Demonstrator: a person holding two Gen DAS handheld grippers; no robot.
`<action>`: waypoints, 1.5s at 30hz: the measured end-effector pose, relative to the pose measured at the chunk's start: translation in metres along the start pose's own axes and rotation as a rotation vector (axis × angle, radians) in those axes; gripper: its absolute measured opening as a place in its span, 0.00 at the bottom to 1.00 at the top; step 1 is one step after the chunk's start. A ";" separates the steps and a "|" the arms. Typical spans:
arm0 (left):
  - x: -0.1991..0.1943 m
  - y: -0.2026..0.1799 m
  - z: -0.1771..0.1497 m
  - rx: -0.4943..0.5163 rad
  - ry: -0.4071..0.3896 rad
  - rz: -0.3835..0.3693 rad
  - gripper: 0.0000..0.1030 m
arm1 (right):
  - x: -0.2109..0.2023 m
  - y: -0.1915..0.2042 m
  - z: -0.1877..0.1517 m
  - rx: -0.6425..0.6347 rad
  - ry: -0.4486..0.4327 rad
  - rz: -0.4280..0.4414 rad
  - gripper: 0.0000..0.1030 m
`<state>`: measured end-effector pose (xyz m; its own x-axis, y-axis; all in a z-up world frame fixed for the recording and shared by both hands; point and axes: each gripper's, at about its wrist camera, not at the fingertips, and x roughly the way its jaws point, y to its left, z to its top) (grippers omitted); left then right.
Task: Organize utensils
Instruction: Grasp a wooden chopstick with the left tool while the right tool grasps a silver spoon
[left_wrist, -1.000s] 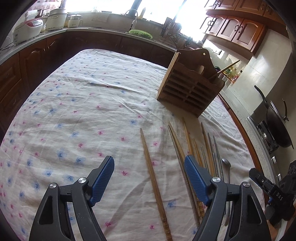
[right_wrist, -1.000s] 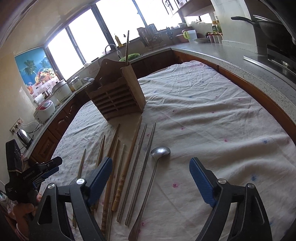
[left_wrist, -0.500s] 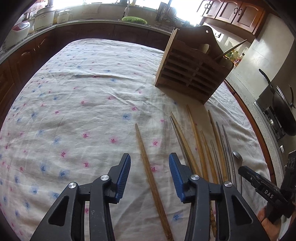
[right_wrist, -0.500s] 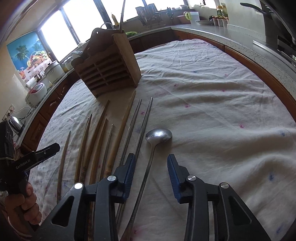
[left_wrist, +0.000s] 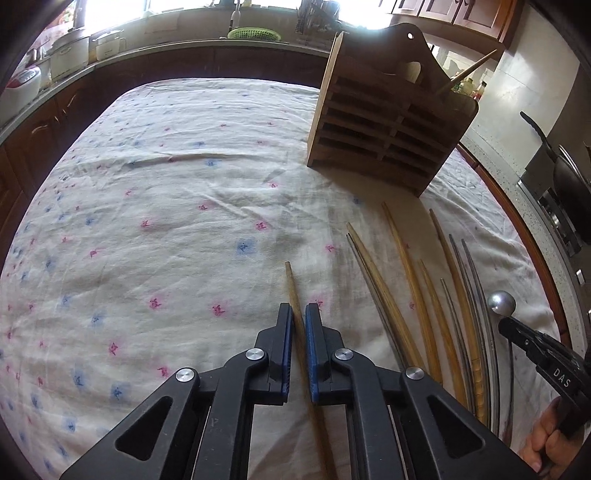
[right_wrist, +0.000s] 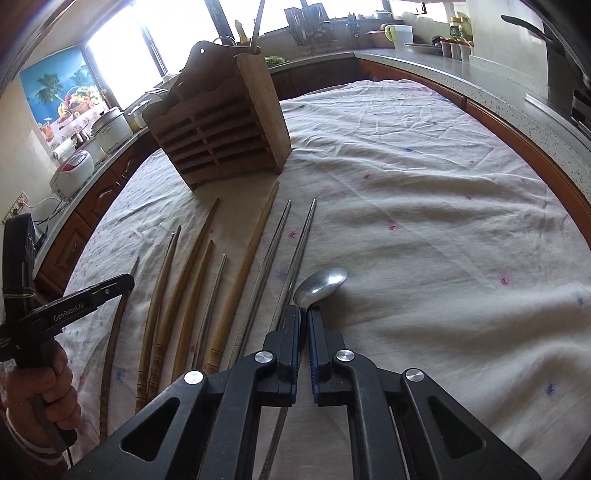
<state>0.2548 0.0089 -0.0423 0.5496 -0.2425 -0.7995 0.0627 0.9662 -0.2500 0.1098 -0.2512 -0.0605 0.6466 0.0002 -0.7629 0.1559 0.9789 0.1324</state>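
Note:
A wooden utensil holder (left_wrist: 388, 122) stands on the floral tablecloth (left_wrist: 166, 221), with one chopstick (left_wrist: 469, 74) in it. It also shows in the right wrist view (right_wrist: 225, 129). My left gripper (left_wrist: 299, 314) is shut on a lone wooden chopstick (left_wrist: 293, 288) lying on the cloth. My right gripper (right_wrist: 303, 317) is shut on the handle of a metal spoon (right_wrist: 323, 284), whose bowl lies on the cloth. Several wooden chopsticks (right_wrist: 192, 273) and metal chopsticks (right_wrist: 295, 243) lie in a row between them.
Kitchen counters ring the table. Rice cookers (right_wrist: 74, 170) stand on the left counter and a wok (left_wrist: 569, 184) on the stove at right. The other hand-held gripper (right_wrist: 74, 306) shows at the left of the right wrist view.
Both grippers moved down and closed: the left on the lone wooden chopstick, the right on the spoon handle.

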 end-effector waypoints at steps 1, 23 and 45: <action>-0.001 0.001 -0.001 -0.008 -0.002 -0.015 0.04 | -0.002 0.001 0.000 -0.001 -0.005 0.003 0.04; -0.160 0.024 -0.012 -0.027 -0.283 -0.271 0.04 | -0.111 0.028 0.040 -0.065 -0.297 0.078 0.02; -0.181 0.019 0.023 -0.011 -0.402 -0.282 0.03 | -0.119 0.042 0.082 -0.093 -0.388 0.094 0.02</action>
<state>0.1761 0.0735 0.1099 0.7907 -0.4395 -0.4261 0.2480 0.8664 -0.4335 0.1002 -0.2267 0.0879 0.8913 0.0307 -0.4524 0.0262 0.9925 0.1190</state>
